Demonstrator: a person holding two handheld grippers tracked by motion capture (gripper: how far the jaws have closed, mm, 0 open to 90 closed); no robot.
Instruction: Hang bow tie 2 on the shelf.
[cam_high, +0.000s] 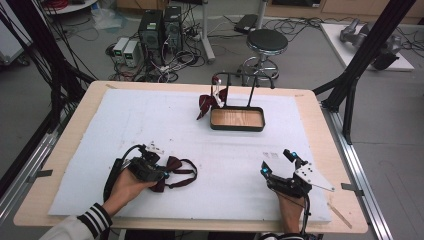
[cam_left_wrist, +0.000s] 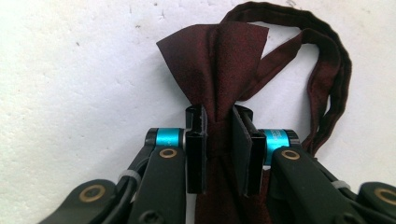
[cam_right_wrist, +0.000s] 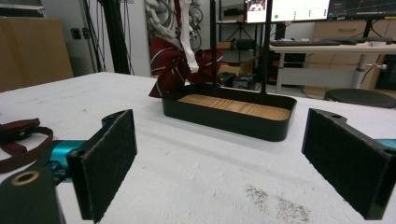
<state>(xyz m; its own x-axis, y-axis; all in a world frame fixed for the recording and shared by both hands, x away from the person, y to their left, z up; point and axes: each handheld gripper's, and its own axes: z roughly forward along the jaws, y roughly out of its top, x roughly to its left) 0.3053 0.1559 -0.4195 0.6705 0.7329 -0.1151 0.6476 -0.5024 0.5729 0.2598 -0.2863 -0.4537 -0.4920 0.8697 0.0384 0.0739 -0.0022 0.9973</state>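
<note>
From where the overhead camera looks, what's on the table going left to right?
Left gripper pinching a dark red bow tie → striped bow hanging on the rack → black tray → right gripper, open.

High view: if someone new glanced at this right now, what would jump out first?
First, the dark red bow tie near the front left of the white mat, pinched at its knot by the left gripper. Next, the black stand with a wooden tray base at the far middle, with a striped bow tie hanging from its rail. The right gripper rests open at the front right.
</note>
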